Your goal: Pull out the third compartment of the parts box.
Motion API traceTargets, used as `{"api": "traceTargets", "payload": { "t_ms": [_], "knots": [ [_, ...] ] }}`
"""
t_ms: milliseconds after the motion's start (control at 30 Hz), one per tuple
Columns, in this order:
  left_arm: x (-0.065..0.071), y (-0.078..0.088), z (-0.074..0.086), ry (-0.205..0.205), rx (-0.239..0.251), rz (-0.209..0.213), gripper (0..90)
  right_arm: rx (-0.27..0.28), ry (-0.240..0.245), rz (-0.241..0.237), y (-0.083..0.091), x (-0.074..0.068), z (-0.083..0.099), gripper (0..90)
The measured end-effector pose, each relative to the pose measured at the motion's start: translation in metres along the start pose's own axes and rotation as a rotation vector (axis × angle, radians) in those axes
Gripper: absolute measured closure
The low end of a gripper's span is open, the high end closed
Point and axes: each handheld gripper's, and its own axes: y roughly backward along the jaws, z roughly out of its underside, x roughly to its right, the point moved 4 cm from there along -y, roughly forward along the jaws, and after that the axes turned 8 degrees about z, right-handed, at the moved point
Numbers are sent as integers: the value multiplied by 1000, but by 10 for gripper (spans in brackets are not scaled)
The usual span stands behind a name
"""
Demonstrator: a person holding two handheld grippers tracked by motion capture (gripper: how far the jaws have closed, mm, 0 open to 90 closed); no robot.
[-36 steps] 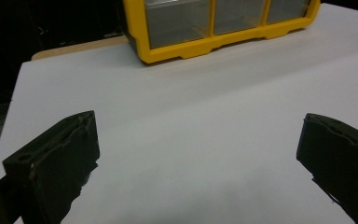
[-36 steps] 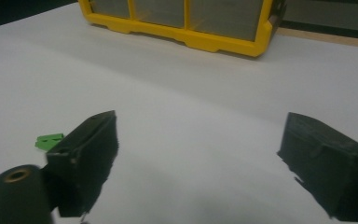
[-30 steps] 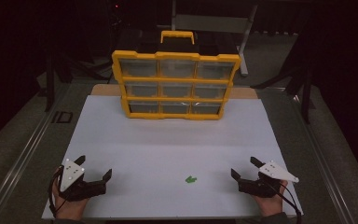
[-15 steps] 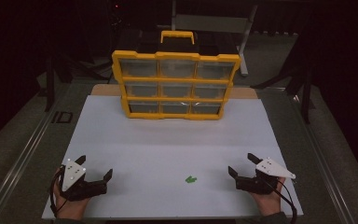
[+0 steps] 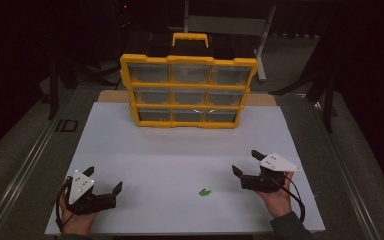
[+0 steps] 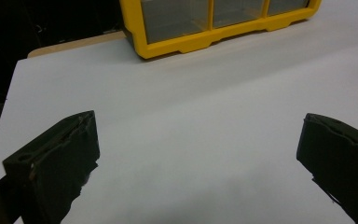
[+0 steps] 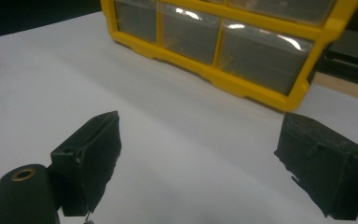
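Right claw (image 5: 247, 163) near high-view green piece (image 5: 205, 191)

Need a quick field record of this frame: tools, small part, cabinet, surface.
left tool: open, holds nothing, near left of the sheet
right tool: open, holds nothing, near right of the sheet
green piece: lies on the sheet between the tools, nearer the right one, untouched
drawer cabinet: yellow frame, nine clear drawers, all shut, far edge of the sheet
white sheet: covers the table
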Motion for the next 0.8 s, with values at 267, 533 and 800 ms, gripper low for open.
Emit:
{"api": "traceTargets", "payload": {
  "t_ms": [267,533,800],
  "knots": [
    [0,0,0,-2,2,7,0,27,36,11,-16,-1,-29,143],
    [0,0,0,-8,0,6,0,14,45,15,-39,7,-45,152],
    [0,-1,0,-8,-2,5,0,1,57,38,-55,19,-50,188]
  ]
}}
